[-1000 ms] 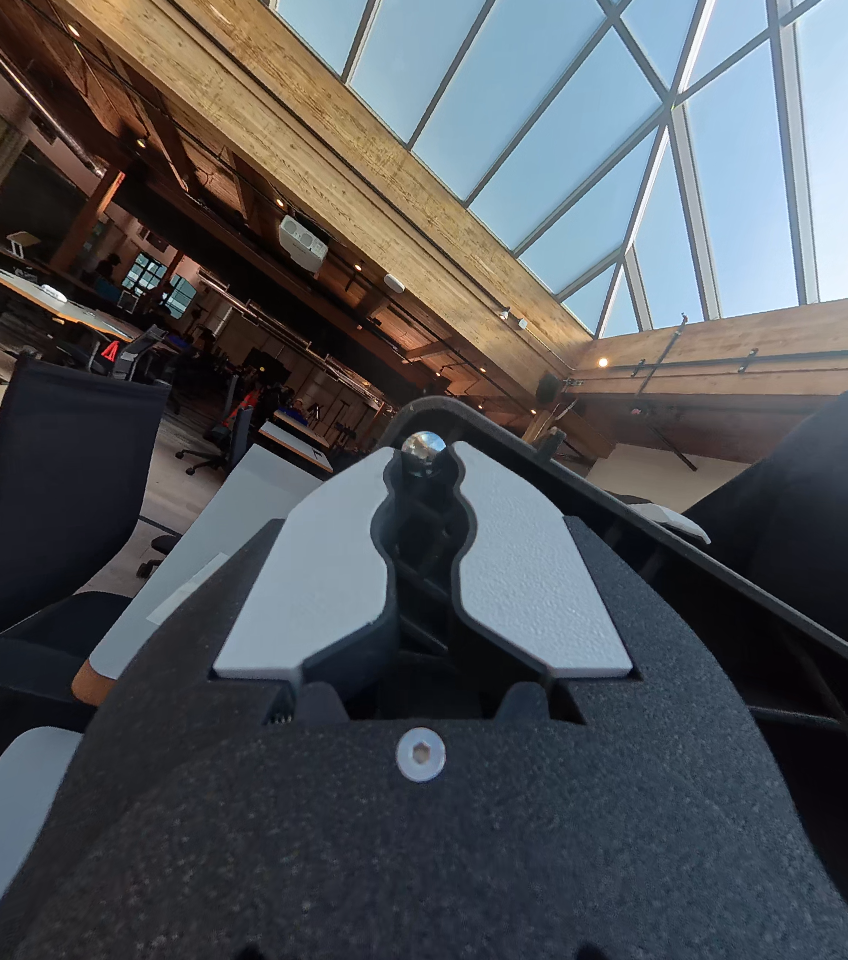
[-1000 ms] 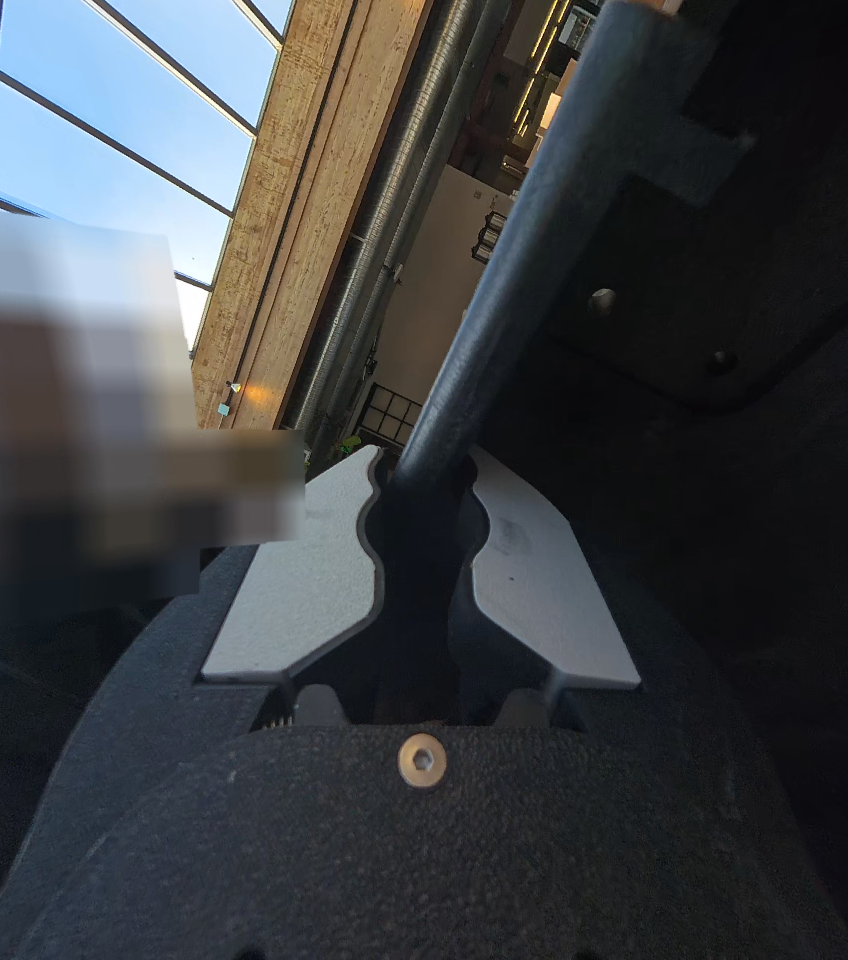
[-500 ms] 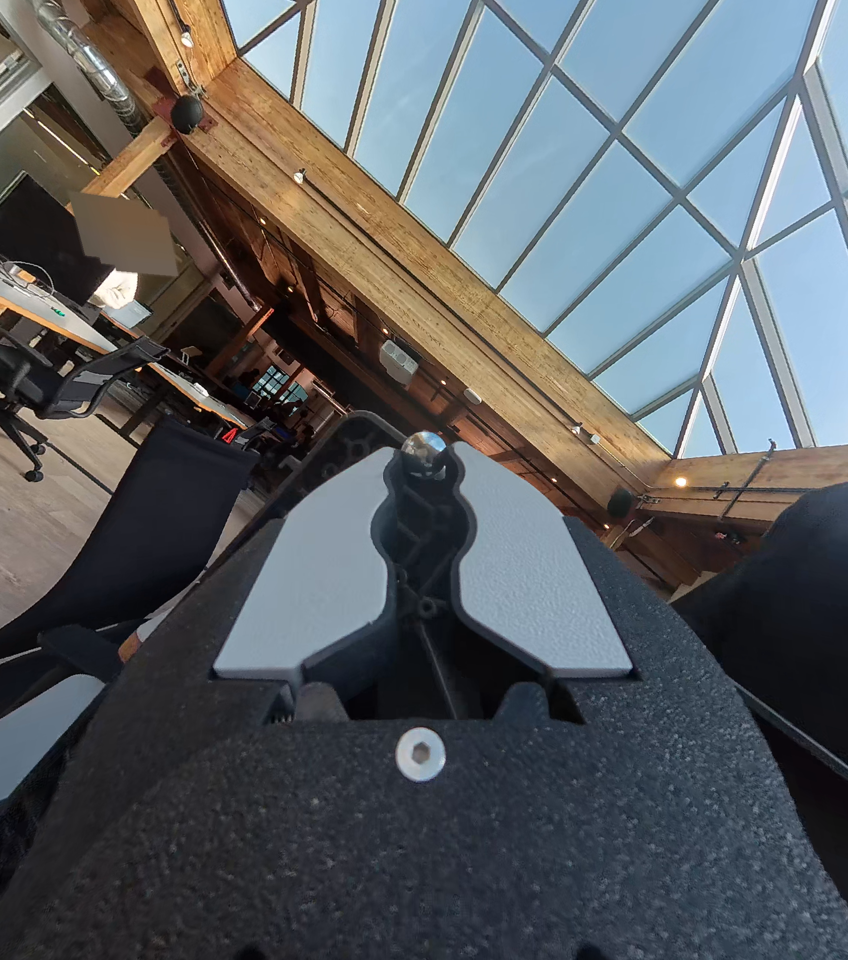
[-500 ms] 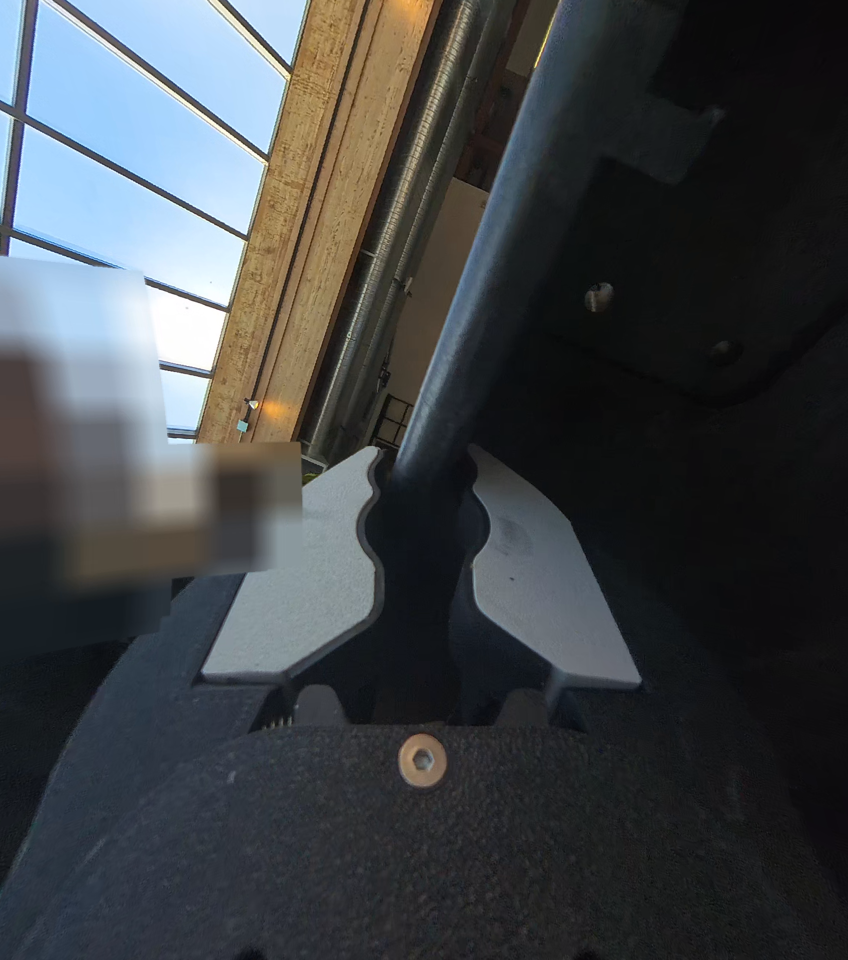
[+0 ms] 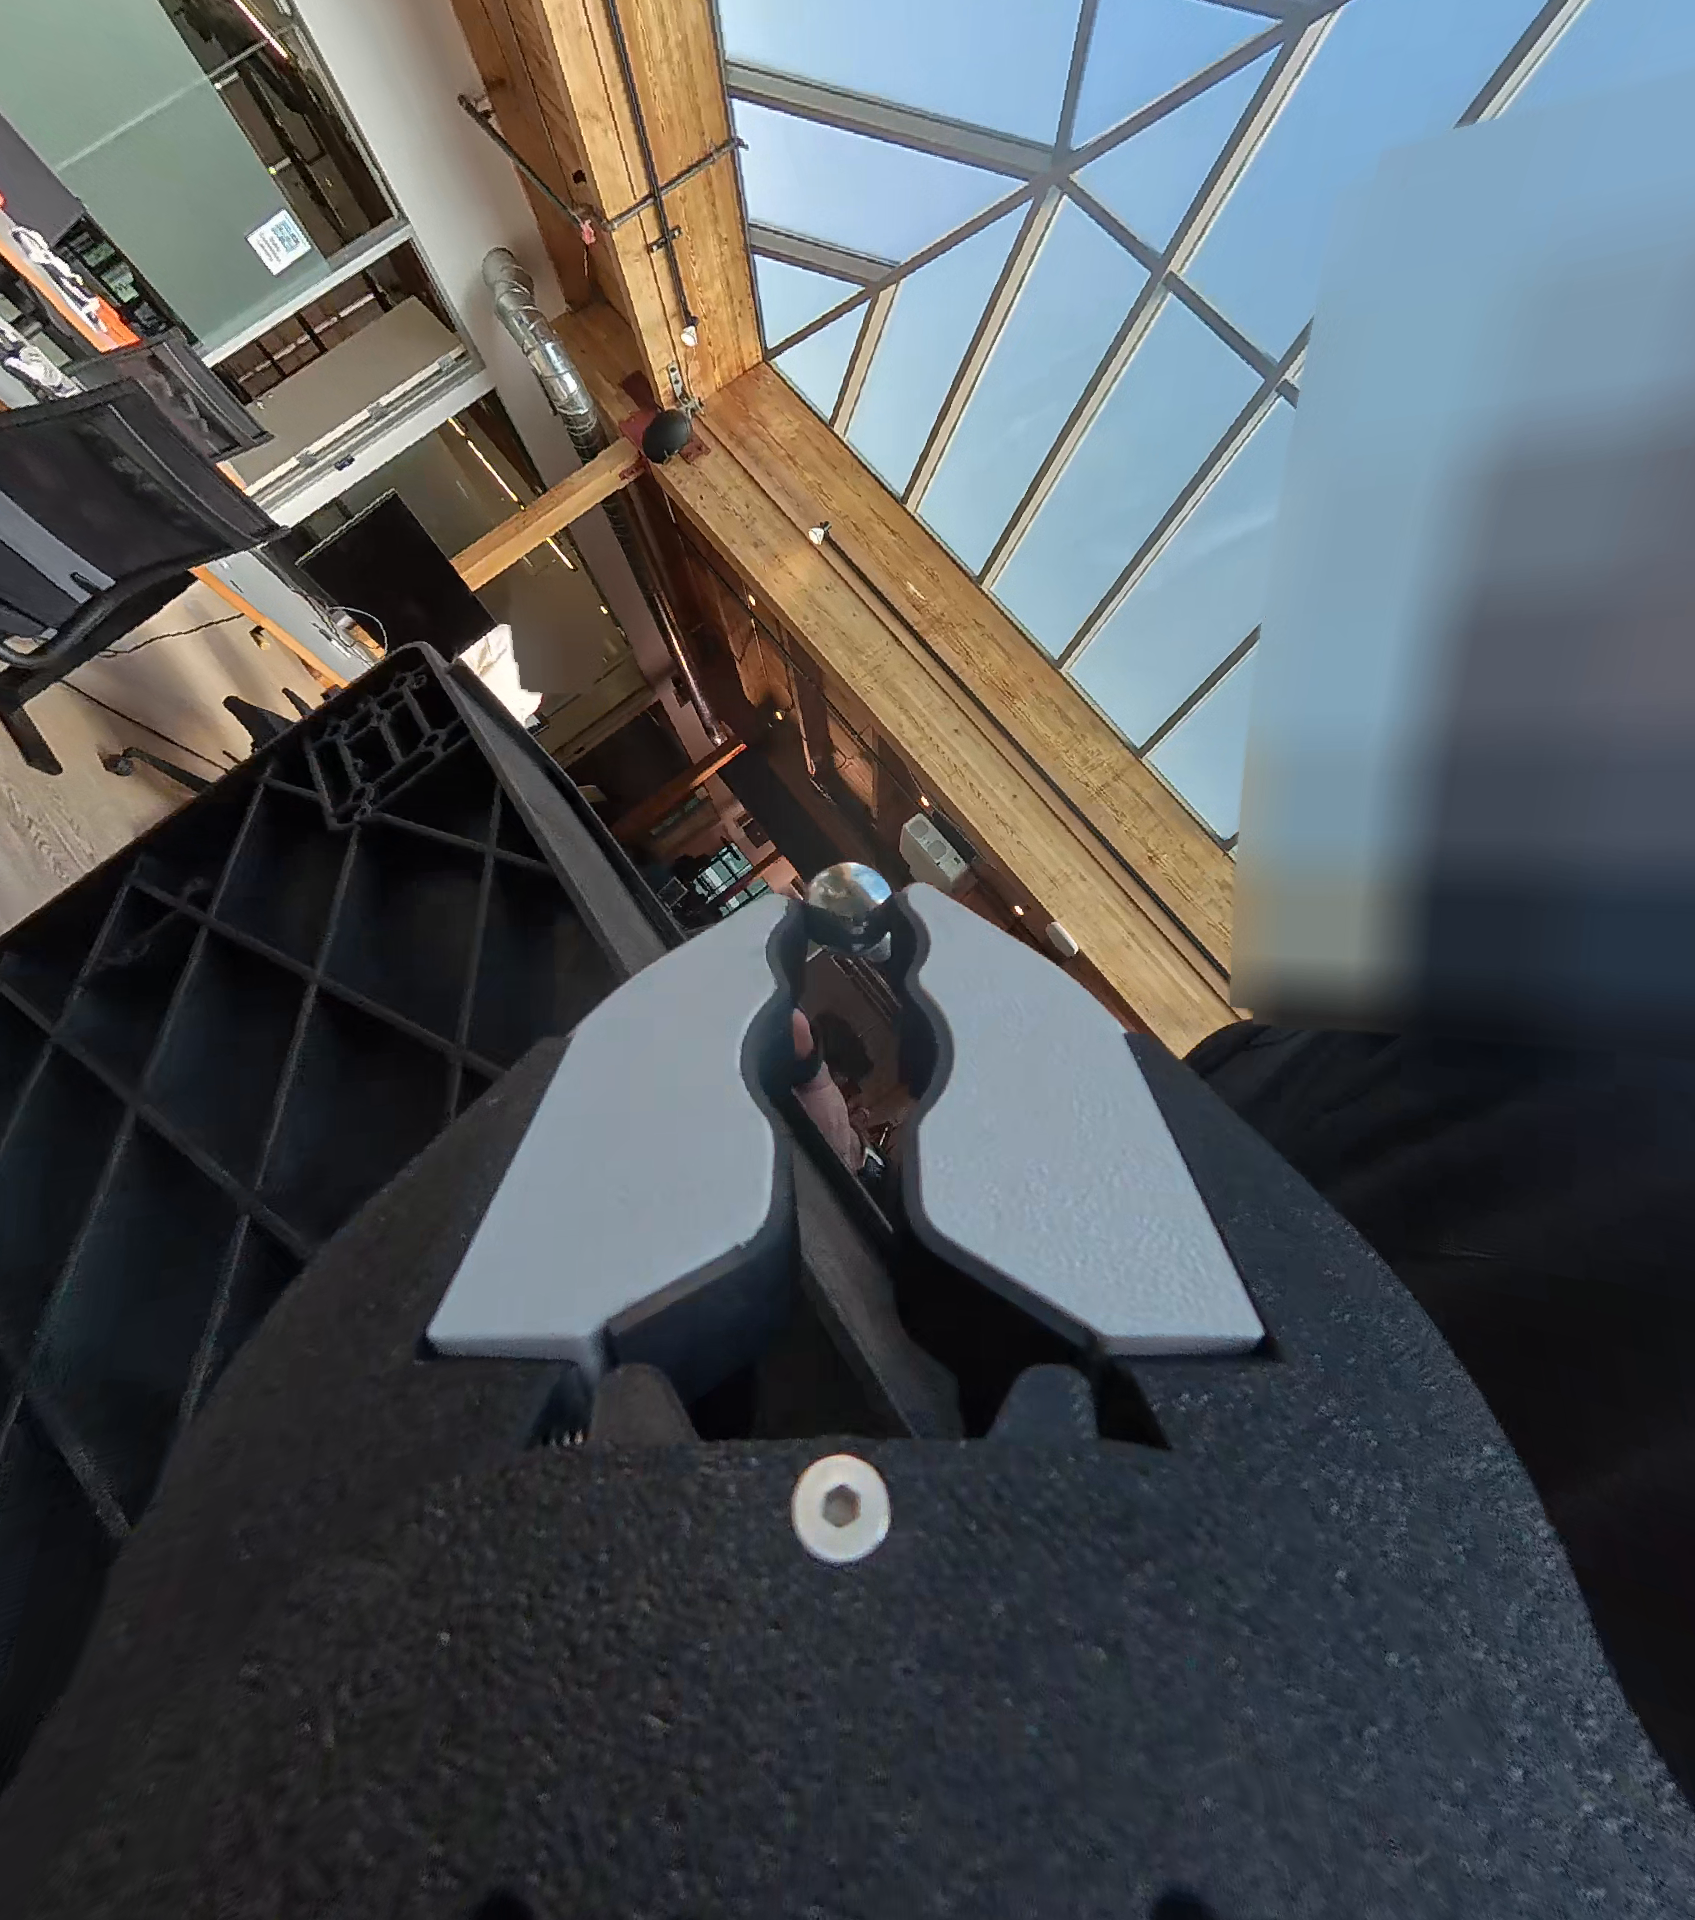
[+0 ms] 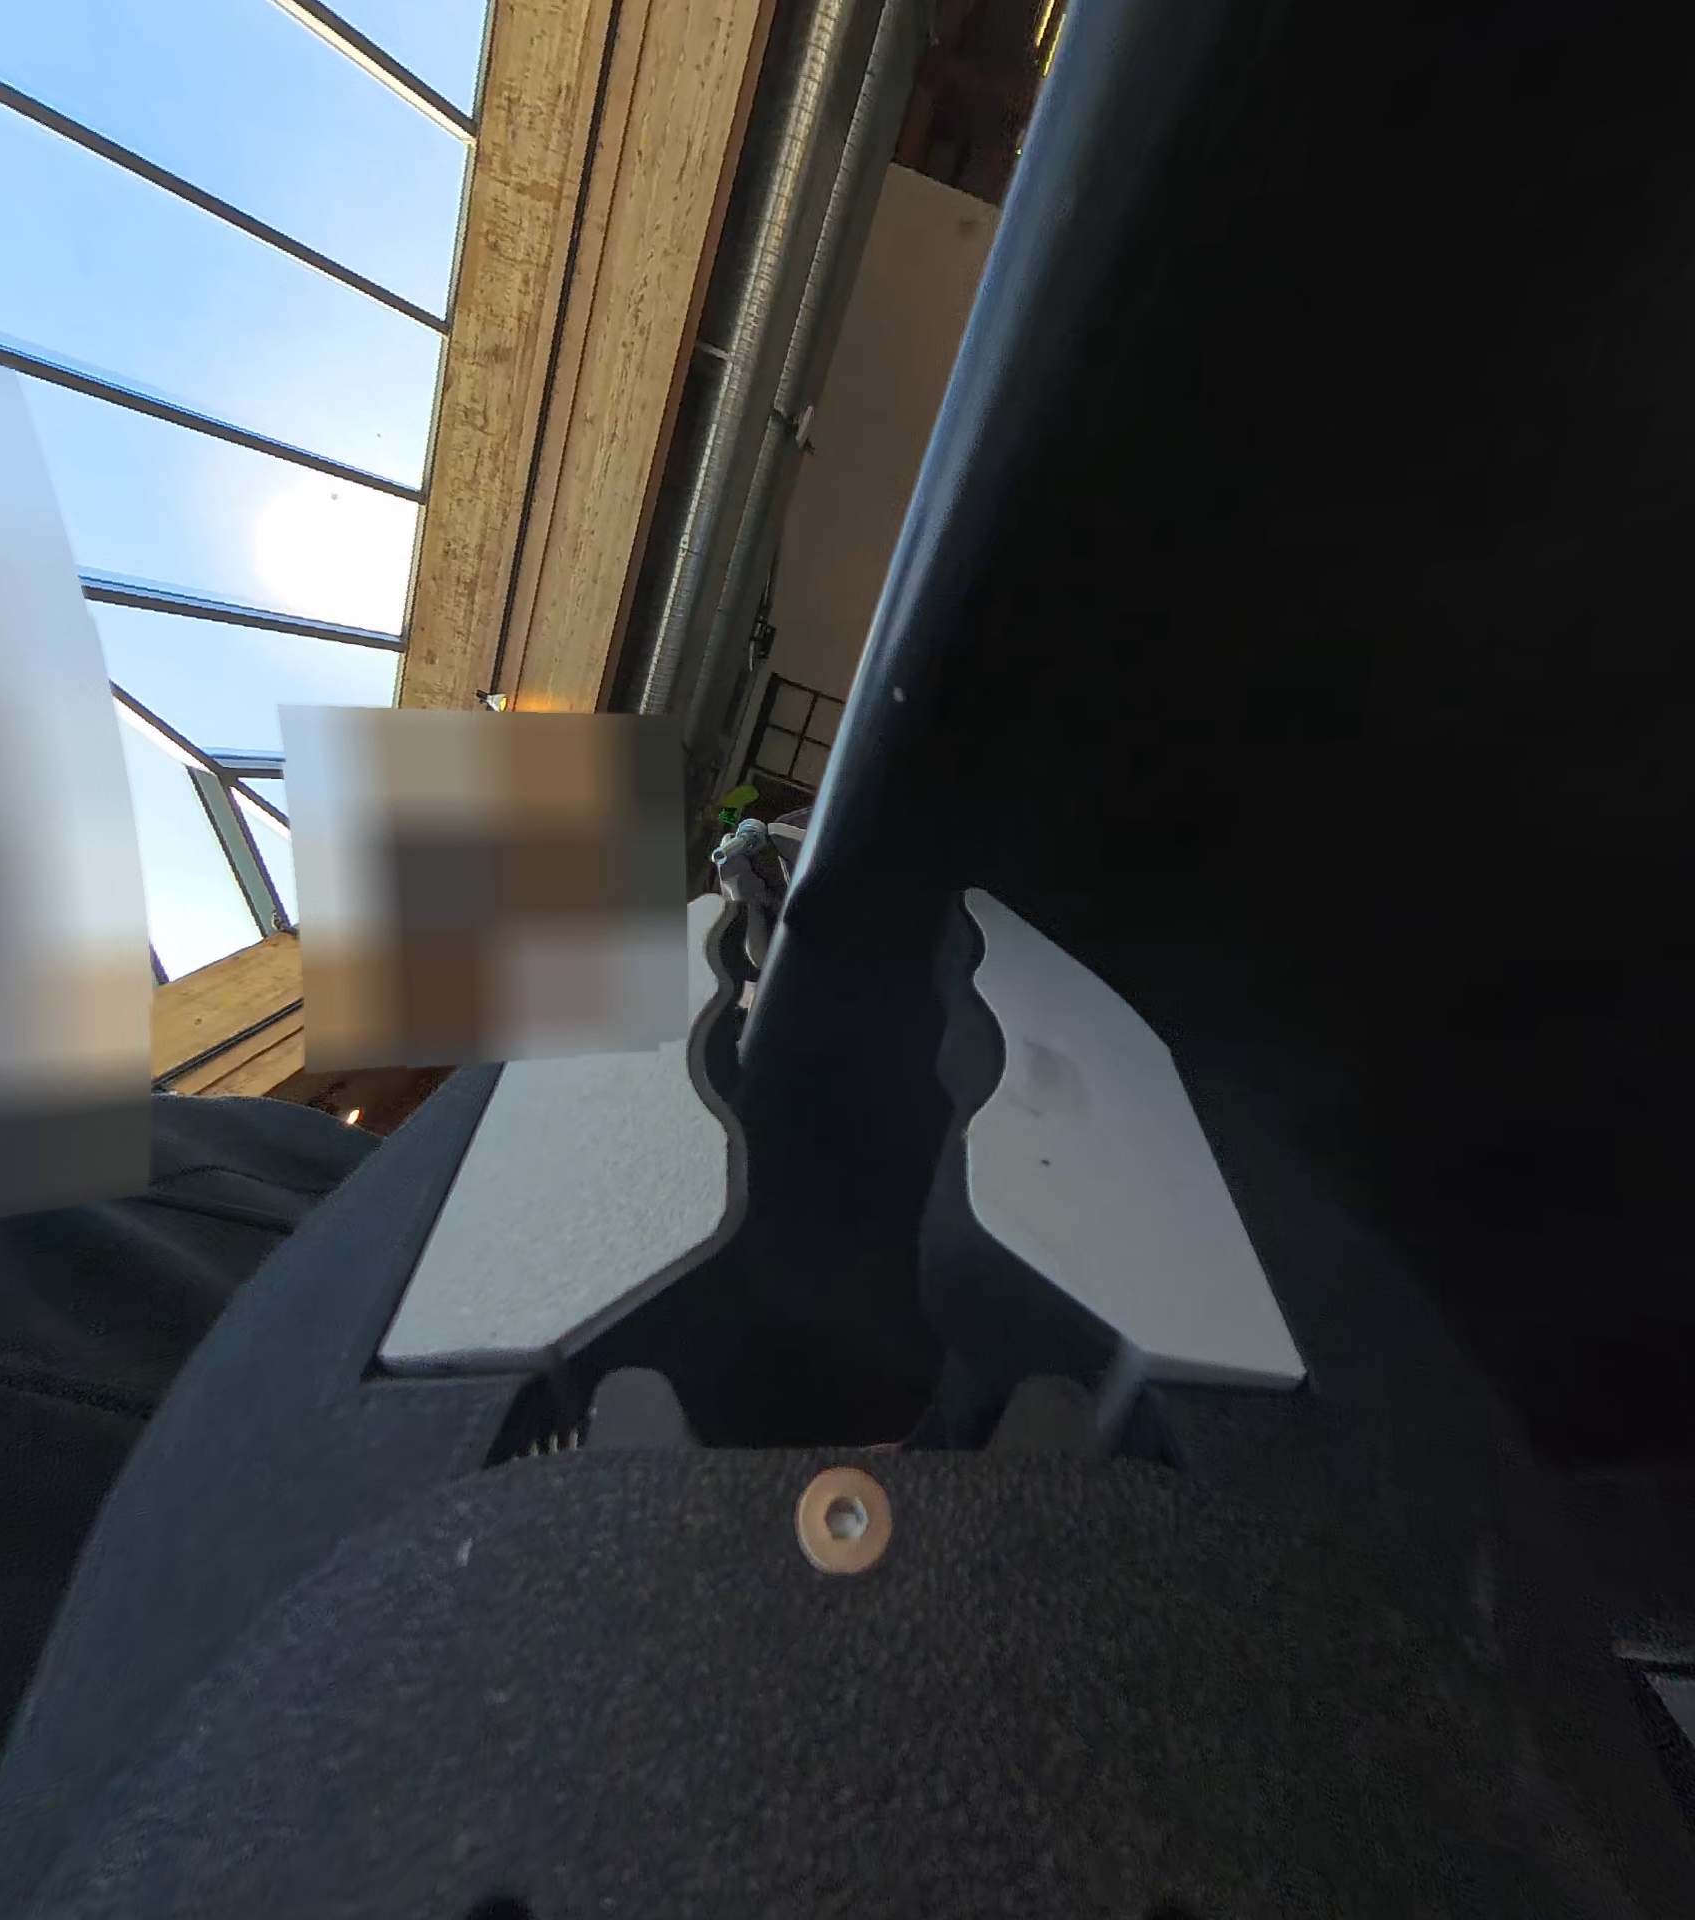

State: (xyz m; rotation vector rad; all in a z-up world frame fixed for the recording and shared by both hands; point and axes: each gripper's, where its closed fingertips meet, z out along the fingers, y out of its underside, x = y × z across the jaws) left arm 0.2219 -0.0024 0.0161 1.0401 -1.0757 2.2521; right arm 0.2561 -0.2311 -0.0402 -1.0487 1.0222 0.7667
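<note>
Left of the claw, a ribbed black plastic panel; the left gripper, pointing up at a skylight, has its tips pinched together on a small shiny metal ball; the right gripper stands slightly apart around a dark metal tube running upward; whether it grips cannot be told.

Dark tube top cut off; ribbed black panel edge-cropped.
</note>
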